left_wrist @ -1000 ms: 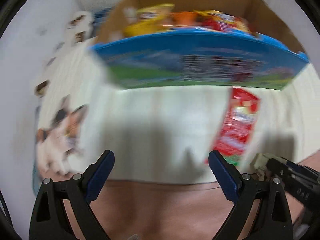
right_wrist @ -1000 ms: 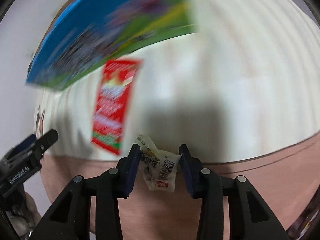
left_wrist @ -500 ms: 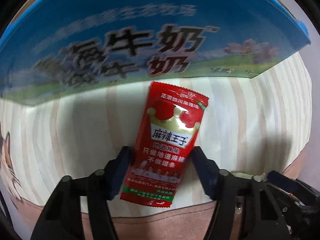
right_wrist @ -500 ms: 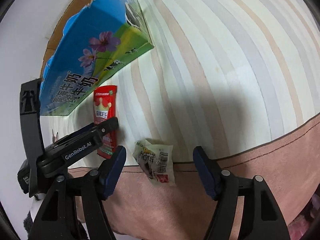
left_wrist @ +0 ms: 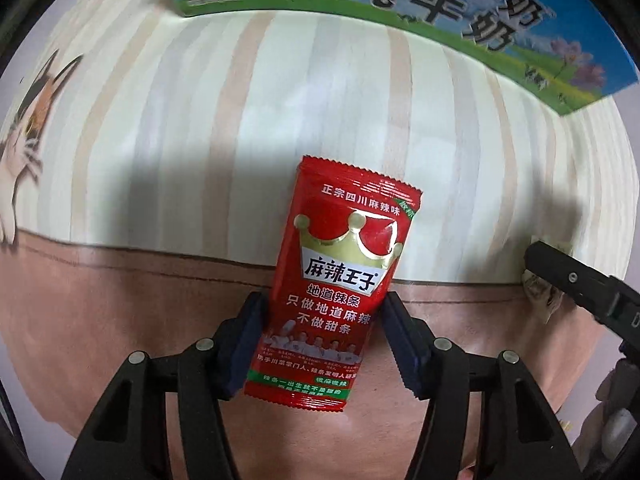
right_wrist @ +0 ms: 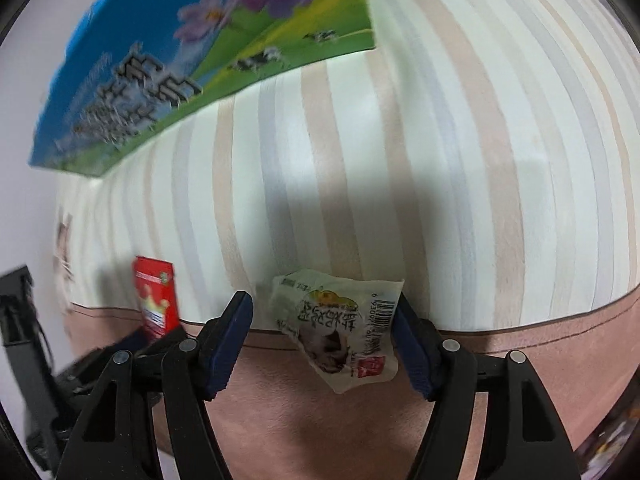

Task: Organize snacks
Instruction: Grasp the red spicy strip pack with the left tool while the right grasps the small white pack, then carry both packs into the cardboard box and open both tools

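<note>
A red spicy-strip snack packet (left_wrist: 340,280) with a gold crown sits between the pads of my left gripper (left_wrist: 324,344), which is shut on its lower half above the striped mat. The packet also shows at the left of the right wrist view (right_wrist: 156,296). A small pale crumpled snack packet (right_wrist: 340,332) lies between the fingers of my right gripper (right_wrist: 324,340); the right pad touches its edge, while a gap remains at the left pad, so the jaws stand open around it.
A blue and green milk carton box (left_wrist: 420,4) stands at the far side of the mat and shows in the right wrist view (right_wrist: 192,64). The cream striped mat (left_wrist: 200,140) has a pink border (right_wrist: 520,360). A cat print (left_wrist: 28,120) is at the left.
My left gripper closed on the red packet and pulled it back from the box toward the pink border. My right gripper moved in around the pale packet and narrowed.
</note>
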